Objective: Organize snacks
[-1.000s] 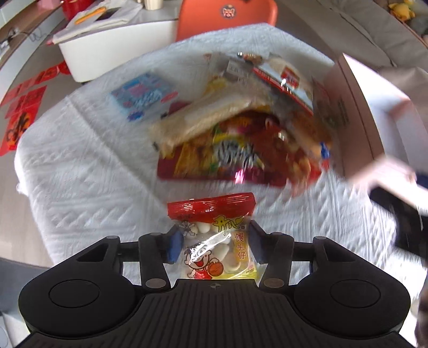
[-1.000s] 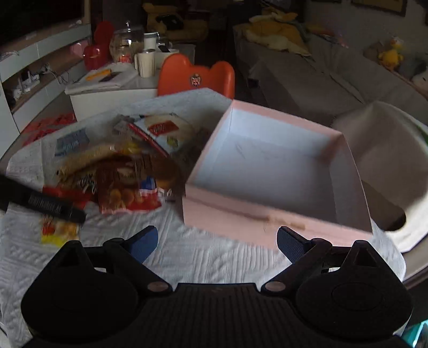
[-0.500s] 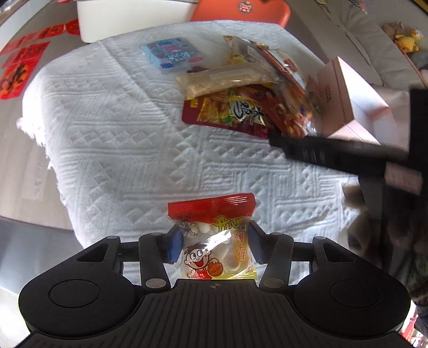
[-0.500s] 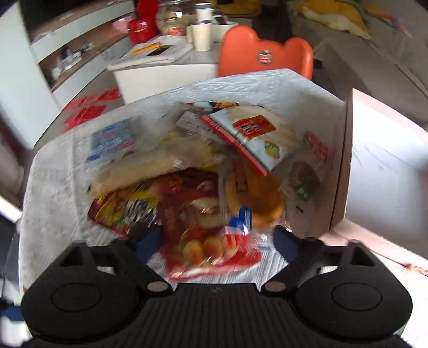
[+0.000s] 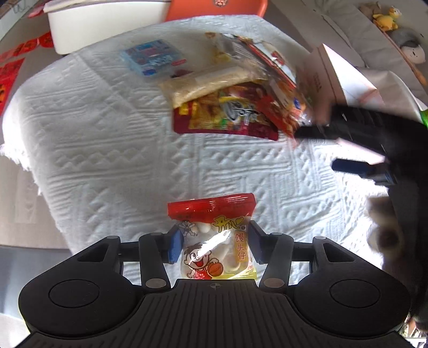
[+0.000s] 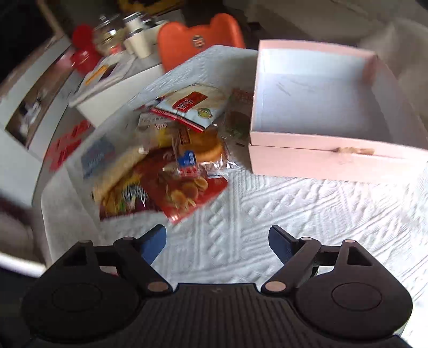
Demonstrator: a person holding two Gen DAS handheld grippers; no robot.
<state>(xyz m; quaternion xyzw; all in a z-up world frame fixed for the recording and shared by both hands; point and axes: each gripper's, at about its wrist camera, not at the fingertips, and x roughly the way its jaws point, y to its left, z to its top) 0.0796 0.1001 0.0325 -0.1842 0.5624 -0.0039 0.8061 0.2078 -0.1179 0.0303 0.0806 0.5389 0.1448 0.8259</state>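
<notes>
My left gripper [image 5: 214, 242] is shut on a small snack bag [image 5: 215, 235] with a red top and a cartoon boy, held above the white tablecloth [image 5: 107, 128]. A pile of snack packets [image 5: 230, 99] lies on the far side of the table; it also shows in the right wrist view [image 6: 171, 166]. My right gripper [image 6: 217, 242] is open and empty, over the cloth just in front of the pile. In the left wrist view it [image 5: 334, 150] reaches in from the right. An open, empty pink box [image 6: 315, 128] stands right of the pile.
A blue packet [image 5: 152, 57] lies apart at the far left of the table. An orange chair [image 6: 199, 38] and a white low table [image 5: 107, 24] stand beyond. A grey sofa with soft toys [image 5: 385, 16] runs along the right. The table edge drops off at left.
My right gripper has pulled back and turned right, so the pink box is in full view again. My left gripper still holds the snack bag and has shifted slightly nearer the pile.
</notes>
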